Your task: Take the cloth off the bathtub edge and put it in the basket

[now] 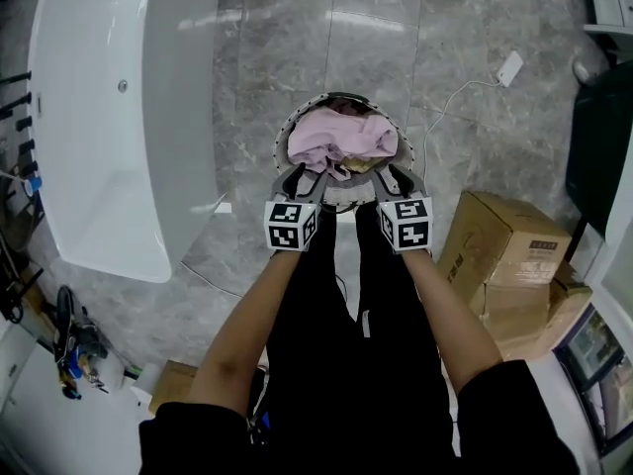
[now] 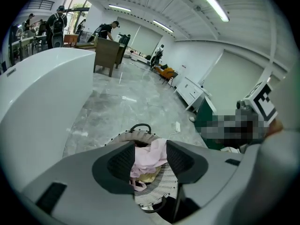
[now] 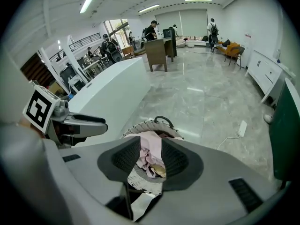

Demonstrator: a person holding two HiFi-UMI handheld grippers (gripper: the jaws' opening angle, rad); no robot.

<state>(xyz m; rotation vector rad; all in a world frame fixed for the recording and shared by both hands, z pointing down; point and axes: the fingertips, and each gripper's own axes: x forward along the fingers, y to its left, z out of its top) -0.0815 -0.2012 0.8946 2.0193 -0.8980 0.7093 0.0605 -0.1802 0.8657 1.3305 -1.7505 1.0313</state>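
Observation:
A pink cloth (image 1: 341,137) lies bunched in the round white perforated basket (image 1: 285,135) on the marble floor, over something yellowish. Both grippers hover just above the basket's near rim. My left gripper (image 1: 302,180) is open, and the cloth (image 2: 152,162) shows in the gap between its pads without touching them. My right gripper (image 1: 396,180) is open too, with the cloth (image 3: 149,149) and the basket's black handle (image 3: 161,119) seen past its jaws. The white bathtub (image 1: 109,117) stands to the left, its edge bare.
Stacked cardboard boxes (image 1: 509,255) sit at the right, close to my right arm. A white adapter (image 1: 510,67) with a cable lies on the floor beyond the basket. A dark cabinet (image 1: 598,137) stands far right. Tools and clutter (image 1: 69,349) lie at the lower left.

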